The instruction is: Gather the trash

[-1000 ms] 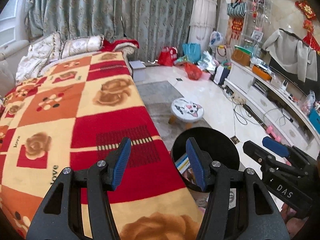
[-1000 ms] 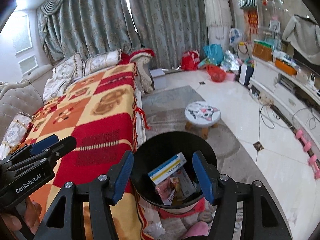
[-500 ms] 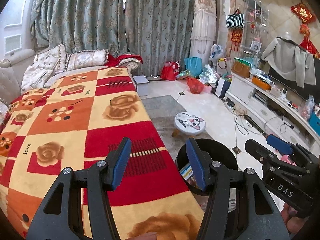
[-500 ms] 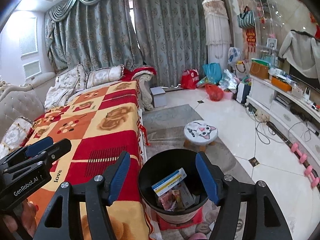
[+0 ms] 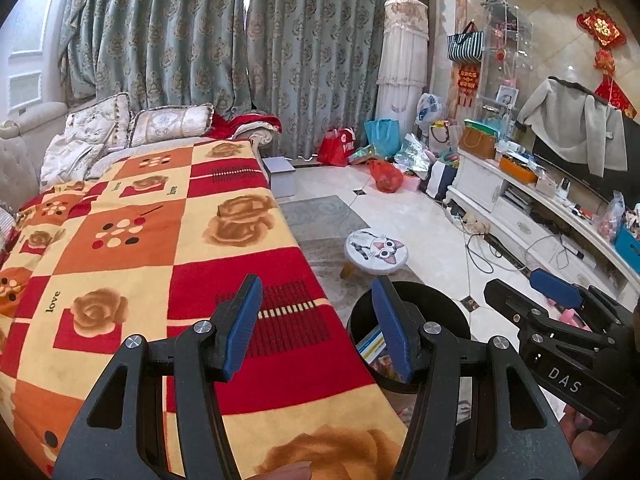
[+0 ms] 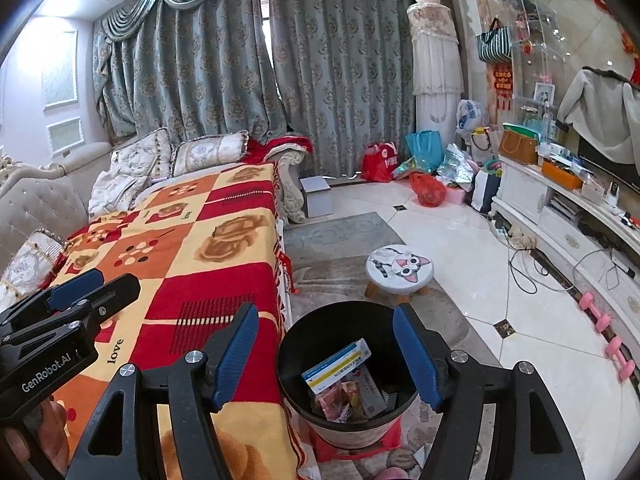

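Observation:
A black trash bin (image 6: 348, 408) stands on the floor beside the blanket-covered sofa (image 6: 192, 256). Inside lie a blue-and-white box (image 6: 336, 366) and several wrappers. My right gripper (image 6: 326, 354) hovers above the bin, its jaws opening with nothing between the blue pads. In the left wrist view my left gripper (image 5: 316, 328) is open and empty over the blanket's edge (image 5: 280, 360), the bin (image 5: 440, 312) just right of it and partly hidden by one finger. The other gripper shows at that view's right edge (image 5: 560, 320).
A small cat-face stool (image 6: 399, 268) stands just beyond the bin on a grey rug. Bags (image 6: 424, 156) crowd the floor by the curtains. A white TV cabinet (image 6: 568, 232) with cables runs along the right; pink dumbbells (image 6: 604, 332) lie before it.
Both grippers rose and tipped up, so the bin sits lower in both views. The right gripper's jaws spread wider.

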{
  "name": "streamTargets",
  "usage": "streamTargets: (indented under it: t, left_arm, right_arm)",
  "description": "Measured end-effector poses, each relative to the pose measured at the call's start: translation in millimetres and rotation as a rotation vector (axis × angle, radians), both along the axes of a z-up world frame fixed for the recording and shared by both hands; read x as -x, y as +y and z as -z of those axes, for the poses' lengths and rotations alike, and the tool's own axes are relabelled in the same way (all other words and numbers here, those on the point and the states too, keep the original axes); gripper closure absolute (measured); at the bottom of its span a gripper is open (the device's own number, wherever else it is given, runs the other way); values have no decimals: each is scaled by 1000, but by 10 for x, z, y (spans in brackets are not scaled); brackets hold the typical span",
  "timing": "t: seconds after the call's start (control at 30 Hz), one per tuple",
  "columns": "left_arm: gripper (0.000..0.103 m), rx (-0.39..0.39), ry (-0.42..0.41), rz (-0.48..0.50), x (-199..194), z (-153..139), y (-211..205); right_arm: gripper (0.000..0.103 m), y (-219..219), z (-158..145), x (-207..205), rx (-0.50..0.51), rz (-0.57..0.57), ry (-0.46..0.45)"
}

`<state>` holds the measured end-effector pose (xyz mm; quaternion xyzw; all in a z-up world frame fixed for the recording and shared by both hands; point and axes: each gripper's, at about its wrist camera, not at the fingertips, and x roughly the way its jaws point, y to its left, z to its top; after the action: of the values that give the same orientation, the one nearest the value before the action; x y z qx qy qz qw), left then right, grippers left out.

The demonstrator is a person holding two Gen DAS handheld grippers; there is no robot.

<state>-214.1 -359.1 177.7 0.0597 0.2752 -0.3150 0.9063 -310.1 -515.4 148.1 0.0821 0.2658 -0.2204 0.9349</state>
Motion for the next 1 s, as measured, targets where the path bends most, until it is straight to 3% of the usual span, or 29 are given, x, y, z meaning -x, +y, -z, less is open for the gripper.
streamTargets:
  t: [1.0]
  left_arm:
    - [47,4,34,1,-50,109,-2]
  right_arm:
    - [33,-38,41,9,0,6,20]
